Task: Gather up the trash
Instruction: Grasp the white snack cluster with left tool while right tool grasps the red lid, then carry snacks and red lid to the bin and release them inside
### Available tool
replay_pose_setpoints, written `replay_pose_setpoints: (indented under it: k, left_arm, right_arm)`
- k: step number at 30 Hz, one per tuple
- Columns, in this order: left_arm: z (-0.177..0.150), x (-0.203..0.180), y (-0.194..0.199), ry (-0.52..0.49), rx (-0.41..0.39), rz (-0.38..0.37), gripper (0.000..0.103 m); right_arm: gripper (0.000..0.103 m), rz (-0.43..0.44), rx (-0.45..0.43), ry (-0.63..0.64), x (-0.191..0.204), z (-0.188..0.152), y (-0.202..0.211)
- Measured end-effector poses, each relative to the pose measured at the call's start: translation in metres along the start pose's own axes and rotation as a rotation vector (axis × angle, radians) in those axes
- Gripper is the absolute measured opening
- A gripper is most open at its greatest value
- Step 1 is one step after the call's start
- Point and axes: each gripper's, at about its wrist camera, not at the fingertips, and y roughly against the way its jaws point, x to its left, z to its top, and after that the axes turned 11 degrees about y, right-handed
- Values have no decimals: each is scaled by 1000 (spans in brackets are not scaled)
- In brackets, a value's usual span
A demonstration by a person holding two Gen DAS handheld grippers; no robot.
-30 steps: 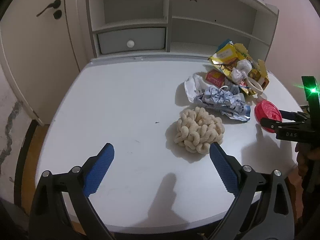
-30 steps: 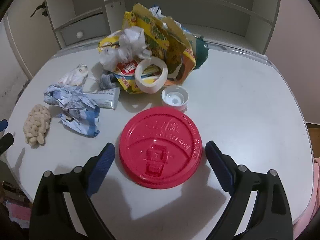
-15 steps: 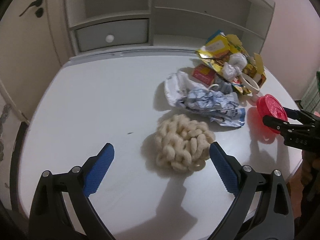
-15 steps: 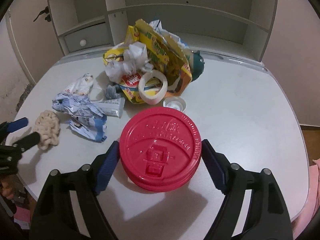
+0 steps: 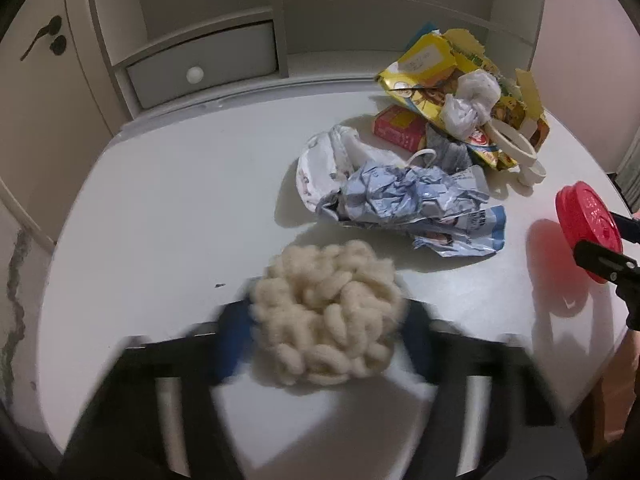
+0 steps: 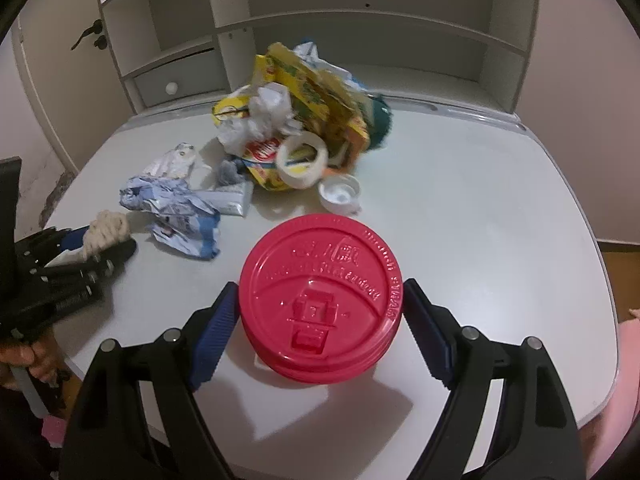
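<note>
A cream knotted yarn bundle (image 5: 328, 312) lies on the white table (image 5: 168, 200) between the blue pads of my left gripper (image 5: 324, 332). Its jaws are closing, blurred, and the pads touch both sides of the bundle. From the right wrist view the same bundle (image 6: 108, 226) sits in the left gripper (image 6: 100, 240) at the table's left edge. My right gripper (image 6: 320, 300) is shut on a round red plastic lid (image 6: 320, 276), held a little above the table over its shadow. In the left wrist view the lid (image 5: 580, 216) appears at the far right.
A trash pile sits mid-table: a crumpled blue-white wrapper (image 5: 412, 204), a white bag (image 5: 332, 160), yellow packets (image 6: 316, 88), a tape roll (image 6: 302, 160), a white cap (image 6: 340, 196), a small red box (image 5: 396, 128). A shelf unit with a drawer (image 5: 200, 68) stands behind.
The left gripper moved forward around the yarn bundle and its jaws closed in on it. The right gripper closed on the red lid and raised it off the table.
</note>
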Motion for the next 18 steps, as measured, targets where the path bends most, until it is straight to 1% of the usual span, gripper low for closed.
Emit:
replay_pose_setpoints:
  k: [1,3,6,10,12,15,16,18]
  left_arm:
    - [1,0,1,6,7,0,38]
    - [2,-4,7,8,-1,3,33]
    - [3,-27,22,-38,-37,-14,33]
    - [0,-76,37,-117,-53,-116,33]
    - [-5,-110,42,-175,-56,-176,33]
    - [-18,-166,47,-273,-56,-261,33]
    - [-25,-190,48,-310,-47,-302,33]
    - [-39,-225,51,-368,-35,-363,33]
  right_arm:
    - [79,-3,0,-8,-3,-3,2]
    - [79,-10,-5,-29,-12,-8,8]
    - [79,-41,-14,-65,-30,-19,21]
    - [79,-109,-27,-141,-66,-43,47]
    - [79,-142,-28,-178,-83,-56,58]
    - [79,-201,-27,-253,-116,-84,78]
    - [79,-225,-24,-283,-127,-96,85]
    - [79,-262,-15,-340,-148,-120,97]
